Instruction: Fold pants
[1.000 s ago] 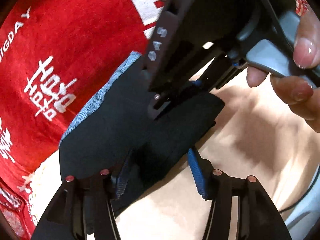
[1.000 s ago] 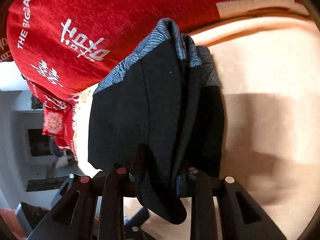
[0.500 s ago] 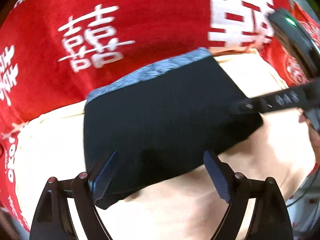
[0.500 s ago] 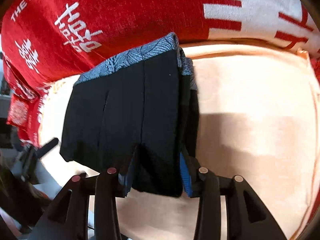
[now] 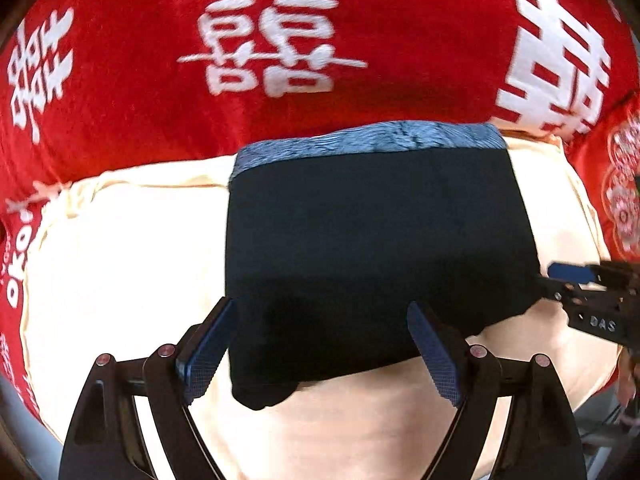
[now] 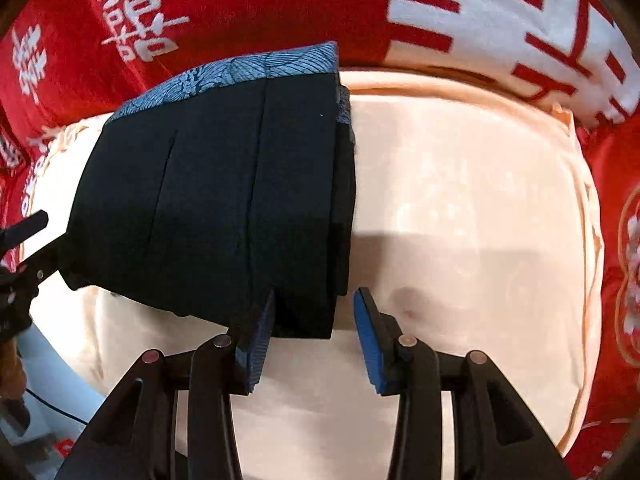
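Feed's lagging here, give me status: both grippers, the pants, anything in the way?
Left gripper open, right gripper open, neither gripping. Folded black pants lie flat on cream cushion, blue waistband toward red blanket. Nothing in the way.

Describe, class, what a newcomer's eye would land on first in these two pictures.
First, the folded black pants with a blue patterned waistband, lying on a cream cushion. Behind them spreads a red blanket with big white characters. In the foreground, the left gripper and right gripper stand open around the pants' near edge.
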The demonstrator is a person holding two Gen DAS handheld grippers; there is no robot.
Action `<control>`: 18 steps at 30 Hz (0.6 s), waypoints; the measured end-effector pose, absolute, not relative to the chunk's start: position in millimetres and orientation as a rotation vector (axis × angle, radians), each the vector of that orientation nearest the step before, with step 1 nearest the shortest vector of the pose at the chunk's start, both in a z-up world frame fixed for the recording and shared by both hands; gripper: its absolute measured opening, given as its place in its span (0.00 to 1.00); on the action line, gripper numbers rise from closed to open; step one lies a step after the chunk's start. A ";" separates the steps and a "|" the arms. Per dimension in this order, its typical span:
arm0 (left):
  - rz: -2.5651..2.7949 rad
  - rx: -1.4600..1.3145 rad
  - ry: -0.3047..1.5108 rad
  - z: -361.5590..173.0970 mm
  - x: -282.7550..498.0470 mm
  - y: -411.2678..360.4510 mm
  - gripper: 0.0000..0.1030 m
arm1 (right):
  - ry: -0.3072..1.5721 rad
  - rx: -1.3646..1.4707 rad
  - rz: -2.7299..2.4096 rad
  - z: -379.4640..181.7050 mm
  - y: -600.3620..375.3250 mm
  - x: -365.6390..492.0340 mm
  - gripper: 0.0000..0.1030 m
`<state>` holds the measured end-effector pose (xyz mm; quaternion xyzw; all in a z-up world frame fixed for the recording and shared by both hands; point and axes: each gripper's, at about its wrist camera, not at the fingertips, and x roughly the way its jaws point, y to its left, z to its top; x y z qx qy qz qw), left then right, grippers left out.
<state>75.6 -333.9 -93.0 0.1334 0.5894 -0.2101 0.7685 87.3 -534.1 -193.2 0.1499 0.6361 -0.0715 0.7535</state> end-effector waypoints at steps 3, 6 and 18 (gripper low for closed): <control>-0.433 0.285 1.294 -94.7 85.8 -325.8 0.85 | 1.388 0.371 -0.178 -190.4 -540.2 79.8 0.43; -0.423 0.268 1.312 -94.4 96.0 -318.6 0.85 | 1.385 0.358 -0.194 -184.4 -539.8 73.2 0.43; -0.357 0.205 1.403 -108.1 118.4 -299.2 0.85 | 1.390 0.474 -0.236 -174.5 -537.1 64.4 0.43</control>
